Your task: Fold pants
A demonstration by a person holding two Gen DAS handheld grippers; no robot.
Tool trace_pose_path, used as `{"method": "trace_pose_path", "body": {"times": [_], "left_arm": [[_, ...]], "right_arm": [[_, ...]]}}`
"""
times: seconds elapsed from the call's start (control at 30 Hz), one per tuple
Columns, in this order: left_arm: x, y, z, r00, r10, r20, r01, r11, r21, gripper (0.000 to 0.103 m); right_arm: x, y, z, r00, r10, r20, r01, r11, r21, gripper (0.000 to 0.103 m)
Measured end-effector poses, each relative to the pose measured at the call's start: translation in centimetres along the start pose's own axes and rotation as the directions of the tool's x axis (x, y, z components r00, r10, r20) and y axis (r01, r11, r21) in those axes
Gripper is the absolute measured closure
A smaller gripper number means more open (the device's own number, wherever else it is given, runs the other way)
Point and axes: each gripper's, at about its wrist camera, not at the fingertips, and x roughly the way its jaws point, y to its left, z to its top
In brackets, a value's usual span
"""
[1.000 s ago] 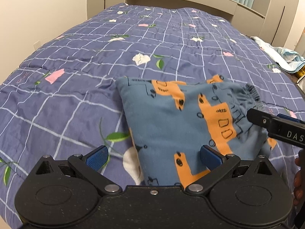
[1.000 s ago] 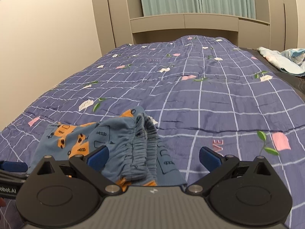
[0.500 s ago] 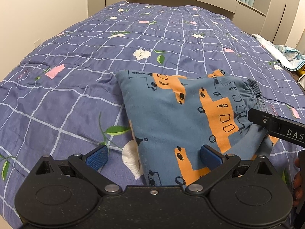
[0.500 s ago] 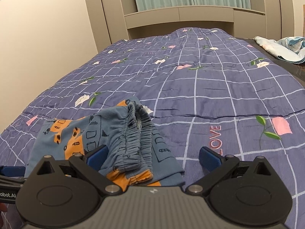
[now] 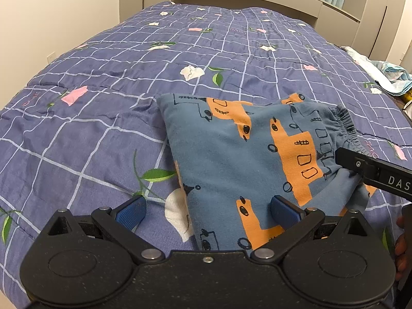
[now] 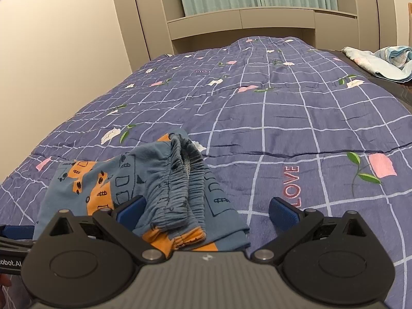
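The folded pants (image 5: pixel 239 159) are lying near on the bed (image 5: pixel 108 82), soft and light. Both the left gripper (image 5: pixel 208 212) and right gripper (image 6: pixel 206 209) fingers are standing open, holding nothing; I would be taking the thick waistband (image 6: pixel 180 177).

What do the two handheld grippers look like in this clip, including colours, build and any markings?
Both are matte black with two round housings and angled linkage arms joined by silver pins, ending in blue finger pads. The left gripper has a black centre plate, the right gripper a ribbed grey one. White lettering runs along their sides, only partly legible. No sleeves or cables show.
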Motion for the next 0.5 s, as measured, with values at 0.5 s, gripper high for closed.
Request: {"method": "trace_pose_path", "body": {"times": [0.5], "left_arm": [[-0.6, 0.4, 1.1, 1.0, -0.013, -0.005, 0.013, 1.0, -0.012, 0.001]], "right_arm": [[-0.3, -0.9, 0.9, 0.996, 0.09, -0.008, -0.09, 0.995, -0.033, 0.0]]}}
